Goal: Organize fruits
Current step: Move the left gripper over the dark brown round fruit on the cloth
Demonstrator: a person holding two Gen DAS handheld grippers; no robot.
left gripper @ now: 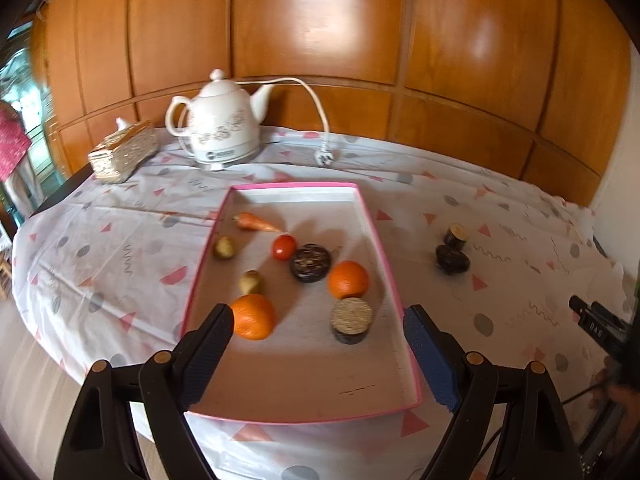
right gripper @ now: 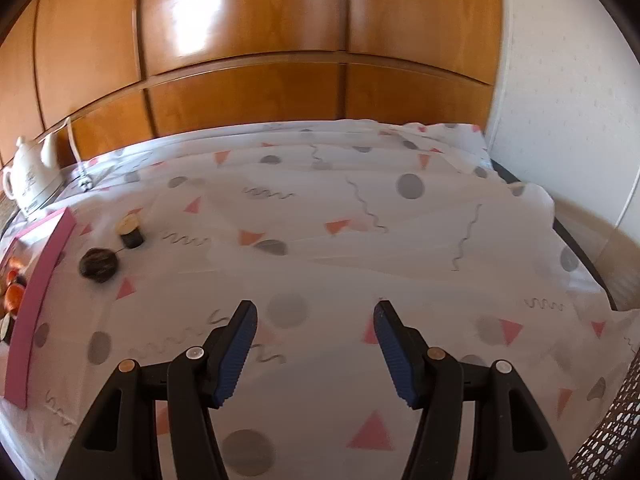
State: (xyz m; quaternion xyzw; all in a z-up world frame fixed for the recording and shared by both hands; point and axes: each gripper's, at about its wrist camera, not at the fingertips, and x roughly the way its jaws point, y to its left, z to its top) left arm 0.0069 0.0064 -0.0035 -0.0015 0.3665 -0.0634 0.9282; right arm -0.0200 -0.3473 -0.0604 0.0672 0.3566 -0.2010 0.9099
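Note:
A pink-rimmed tray (left gripper: 376, 236) lies on the table. It holds a carrot (left gripper: 256, 222), a tomato (left gripper: 284, 247), two oranges (left gripper: 348, 279) (left gripper: 253, 316), two small yellowish fruits (left gripper: 224, 247) (left gripper: 251, 282), a dark round piece (left gripper: 310, 263) and a cut dark piece (left gripper: 351, 320). Two more dark pieces (left gripper: 456, 236) (left gripper: 452, 259) lie on the cloth right of the tray; they also show in the right wrist view (right gripper: 130, 232) (right gripper: 99, 265). My left gripper (left gripper: 318, 330) is open and empty over the tray's near end. My right gripper (right gripper: 316, 336) is open and empty above bare cloth.
A white electric kettle (left gripper: 224, 128) with its cord and plug (left gripper: 324, 157) and a gold tissue box (left gripper: 122, 152) stand at the back left. Wooden panels back the table. A white wall (right gripper: 560, 80) is at the right. The tray's pink side (right gripper: 40, 292) is far left of my right gripper.

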